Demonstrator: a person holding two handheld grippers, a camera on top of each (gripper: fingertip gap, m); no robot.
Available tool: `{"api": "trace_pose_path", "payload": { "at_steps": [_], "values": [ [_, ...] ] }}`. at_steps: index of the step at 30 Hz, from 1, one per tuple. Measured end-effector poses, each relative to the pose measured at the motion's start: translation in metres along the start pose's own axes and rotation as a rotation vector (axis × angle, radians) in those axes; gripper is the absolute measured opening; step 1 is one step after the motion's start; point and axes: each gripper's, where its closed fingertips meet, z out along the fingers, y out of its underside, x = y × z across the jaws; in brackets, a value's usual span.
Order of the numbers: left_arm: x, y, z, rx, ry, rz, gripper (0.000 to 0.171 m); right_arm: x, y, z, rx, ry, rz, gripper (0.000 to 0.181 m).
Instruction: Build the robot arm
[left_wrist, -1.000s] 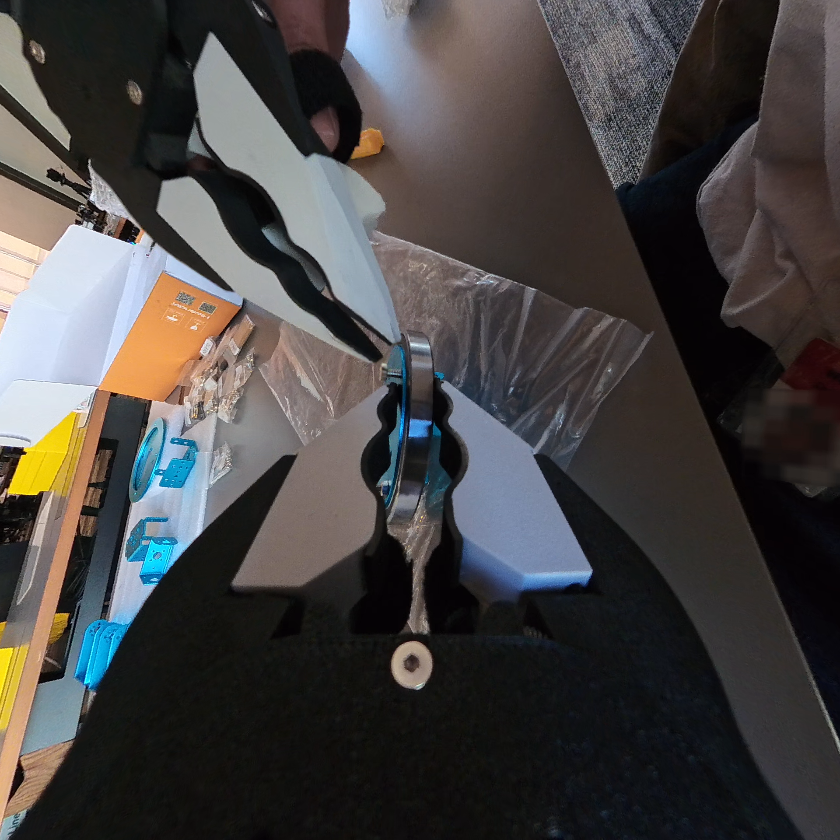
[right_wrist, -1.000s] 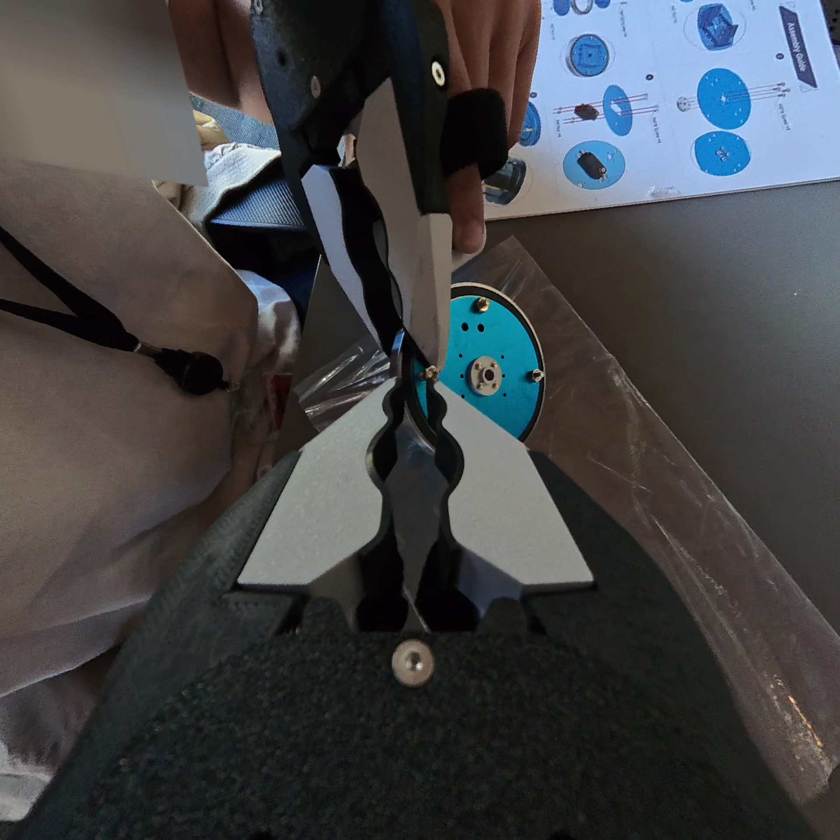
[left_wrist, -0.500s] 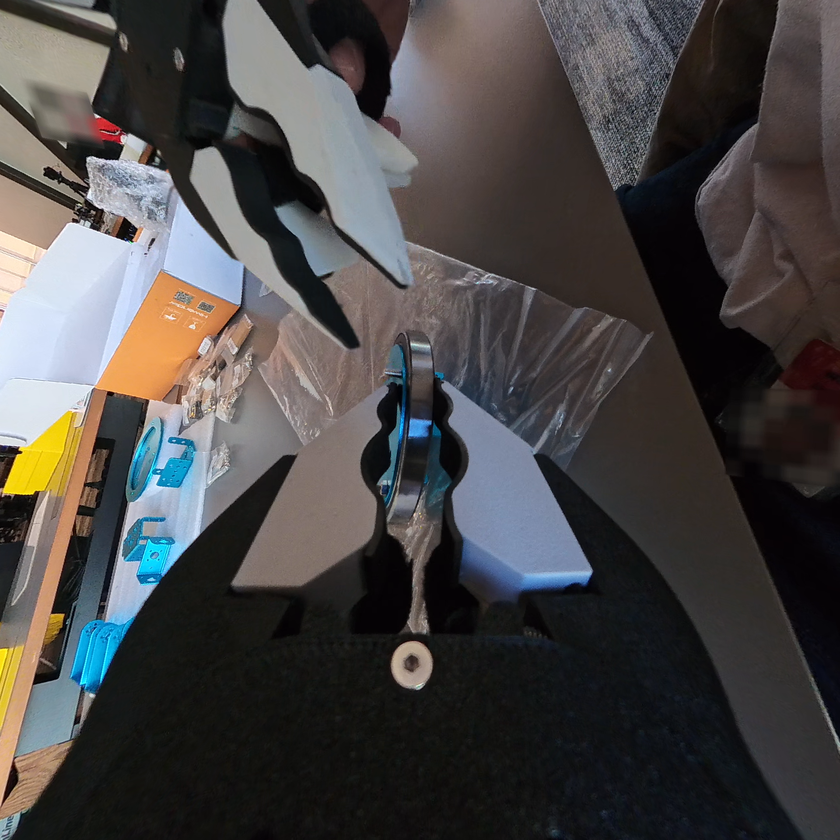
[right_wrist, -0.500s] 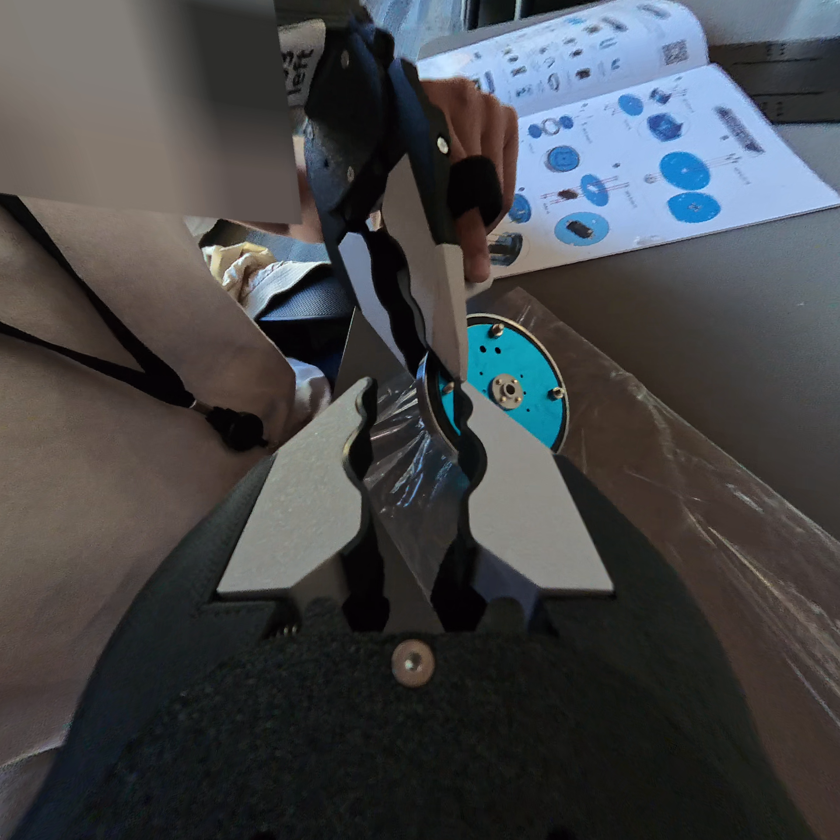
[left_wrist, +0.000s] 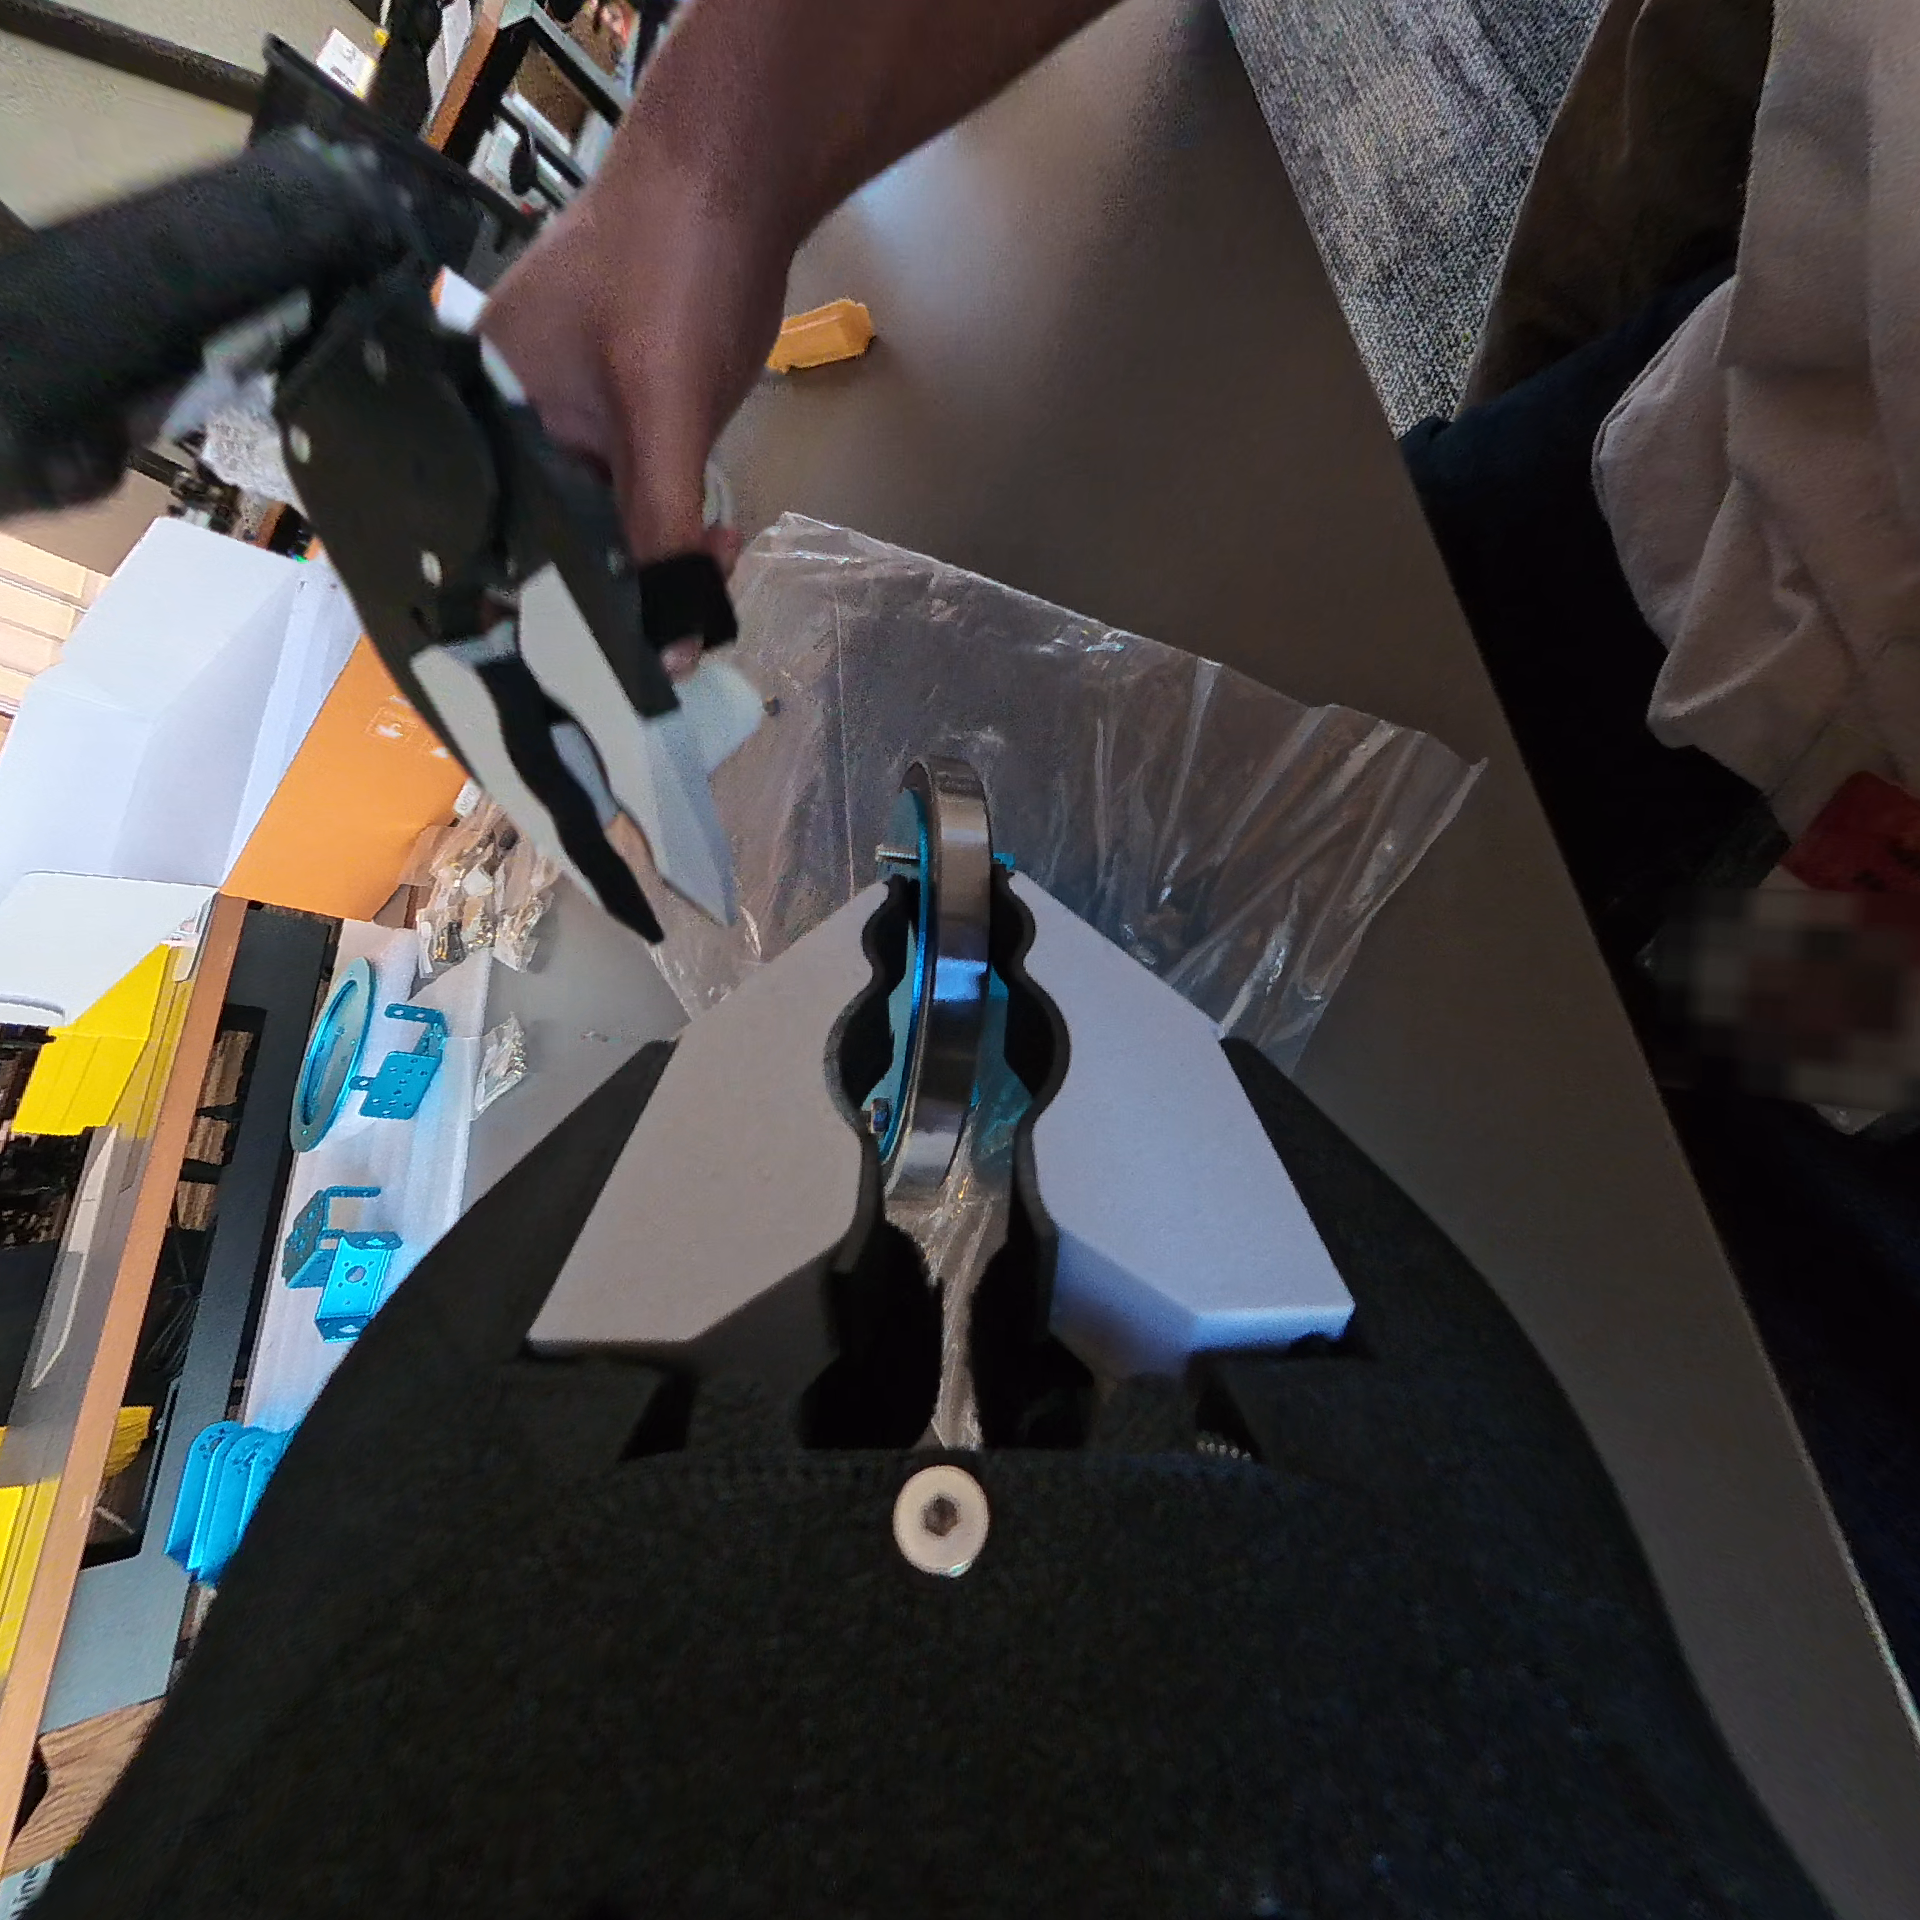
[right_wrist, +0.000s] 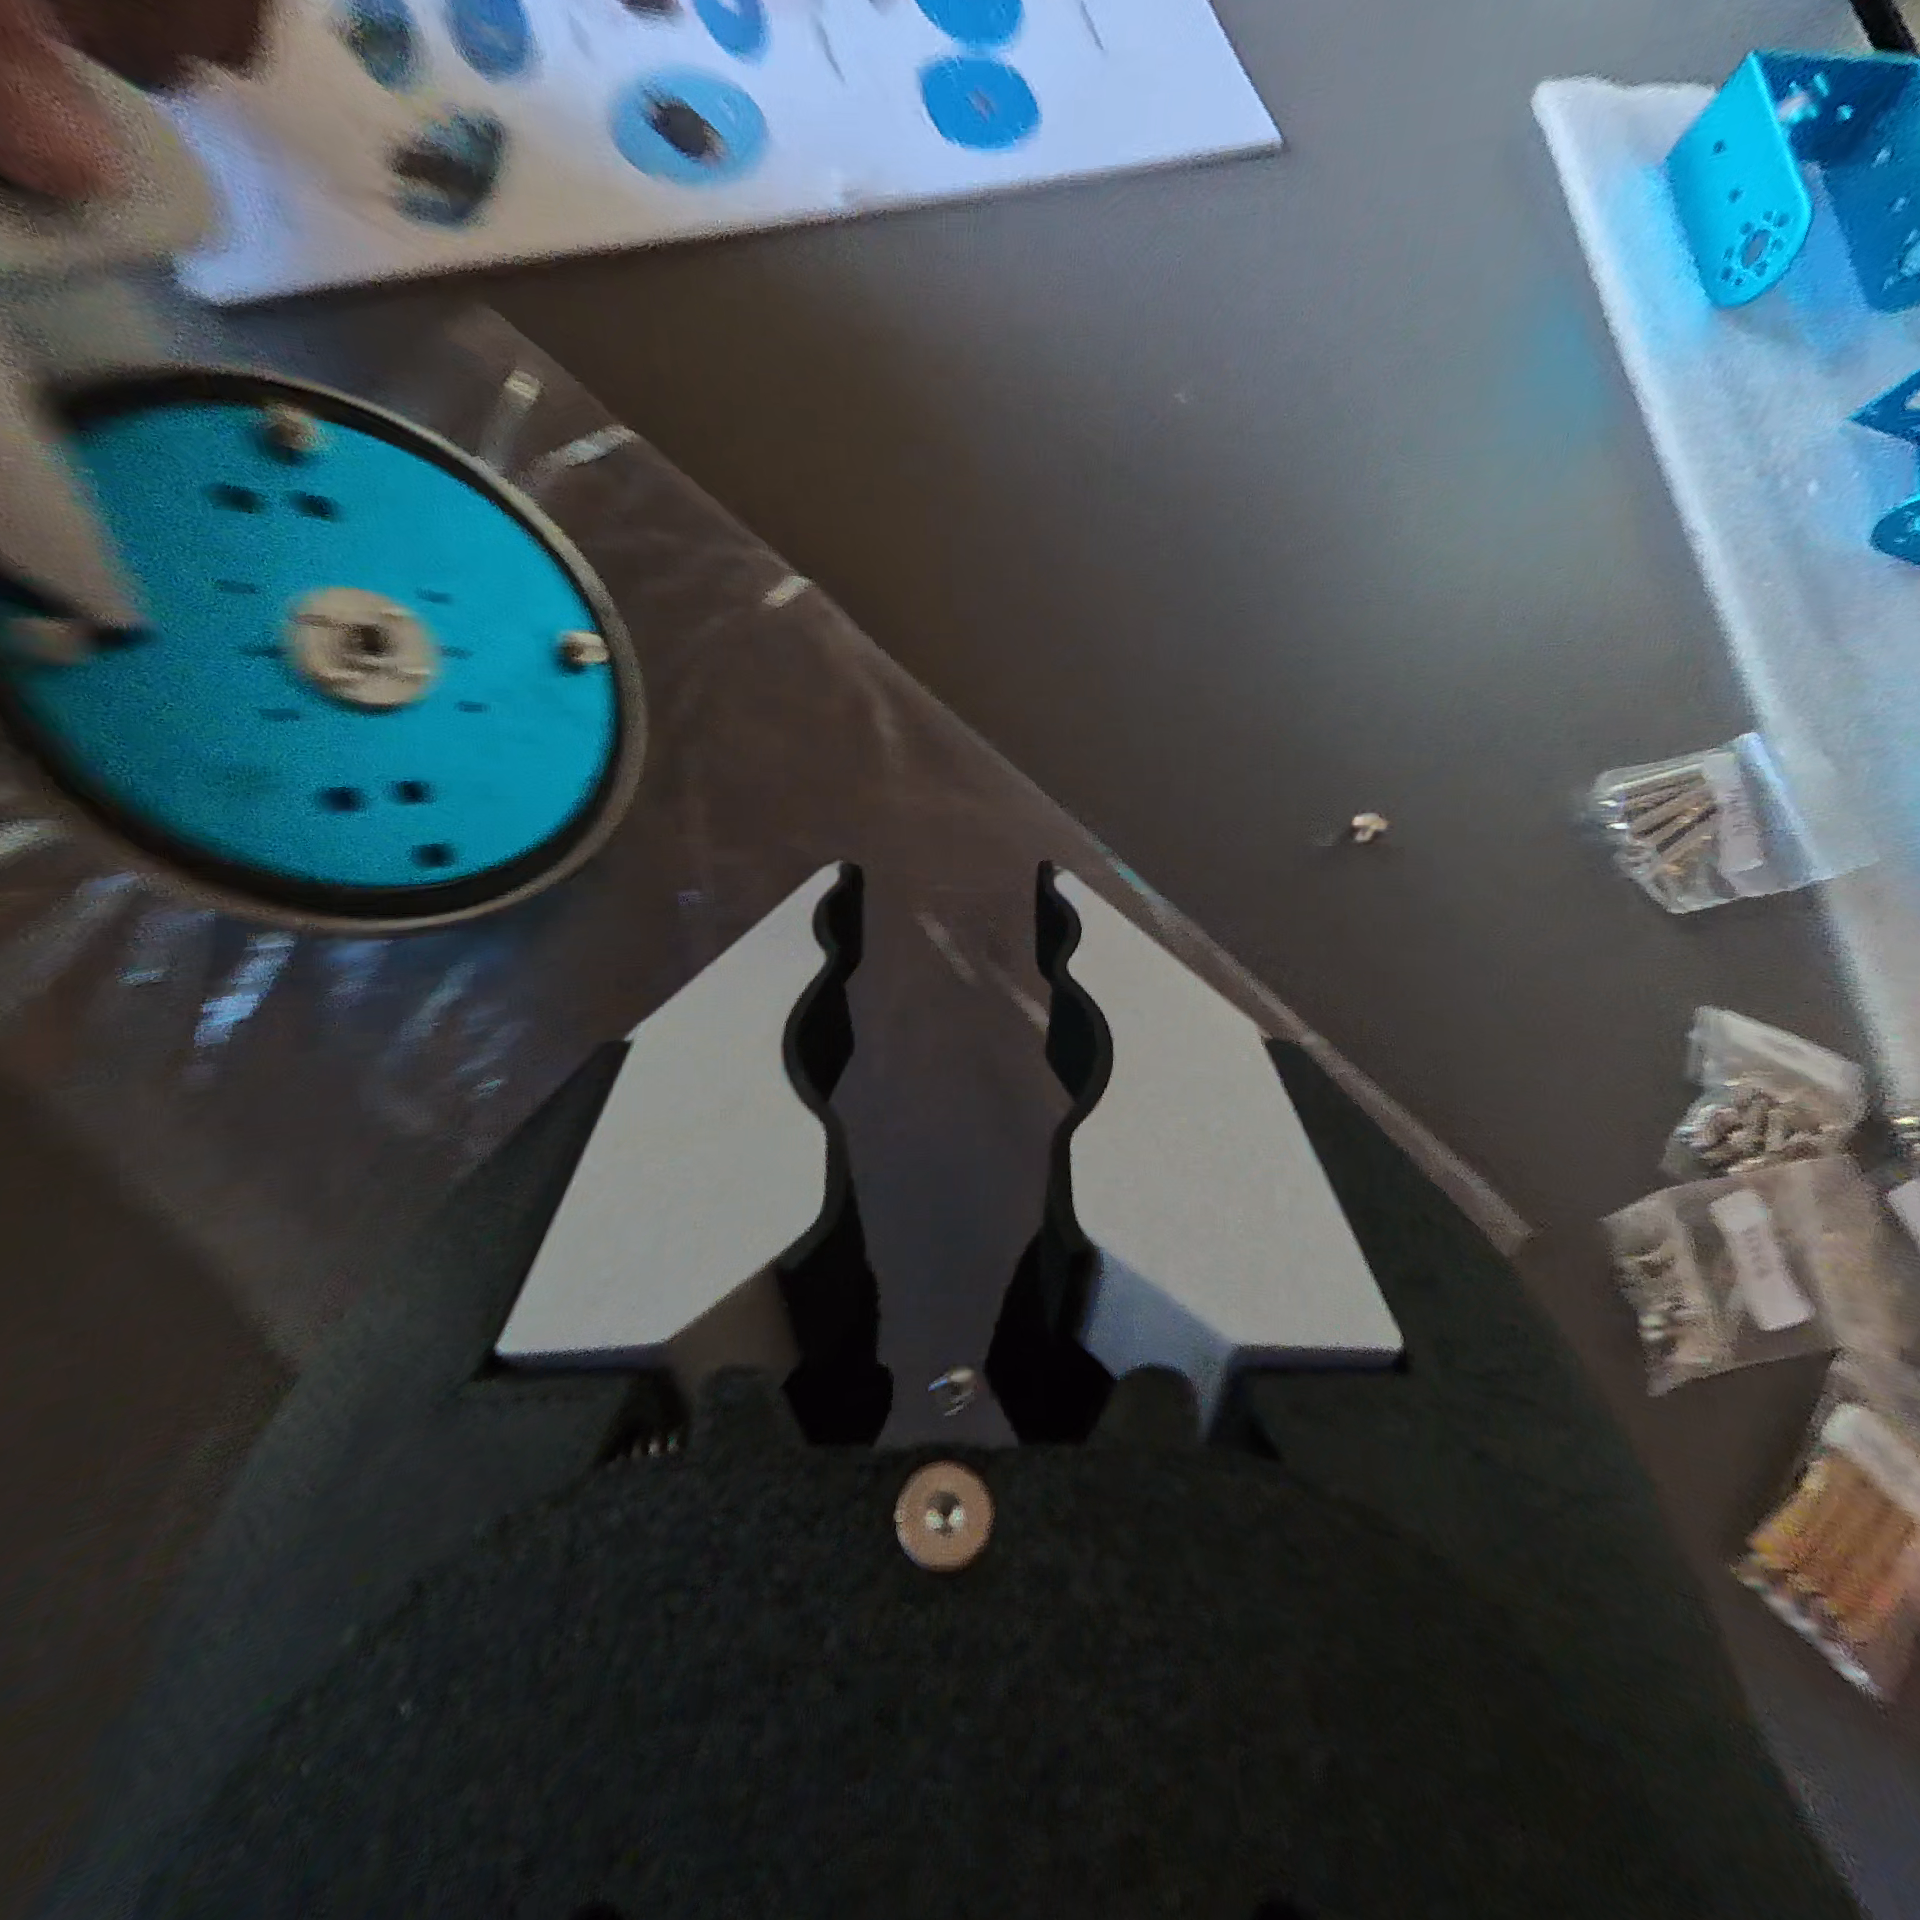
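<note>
Right gripper (right_wrist: 948, 935) has let go of the clear plastic bag (left_wrist: 1143, 769) and drawn away, jaws now spread and empty. Left gripper (left_wrist: 940, 997) still pinches the bagged blue disc (right_wrist: 312, 644) on edge above the grey surface (right_wrist: 1195, 499)

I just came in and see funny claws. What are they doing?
The left gripper is shut on a round blue disc, held on edge over a clear plastic bag on the grey table. The right gripper is open and empty, off to the side, near small bags of screws.
</note>
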Motion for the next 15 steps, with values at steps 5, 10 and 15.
{"api": "trace_pose_path", "payload": {
  "at_steps": [5,10,15],
  "values": [
    [0.000,0.000,0.000,0.006,0.004,-0.008,0.015,0.055,0.006,0.013,-0.104,0.042,-0.033,0.033],
    [0.000,0.000,0.000,0.009,0.009,-0.012,0.015,0.122,0.010,0.014,-0.106,0.089,0.026,0.034],
    [0.000,0.000,0.000,0.012,0.015,-0.021,0.015,0.132,0.013,0.030,-0.150,0.040,0.012,0.029]
  ]
}}
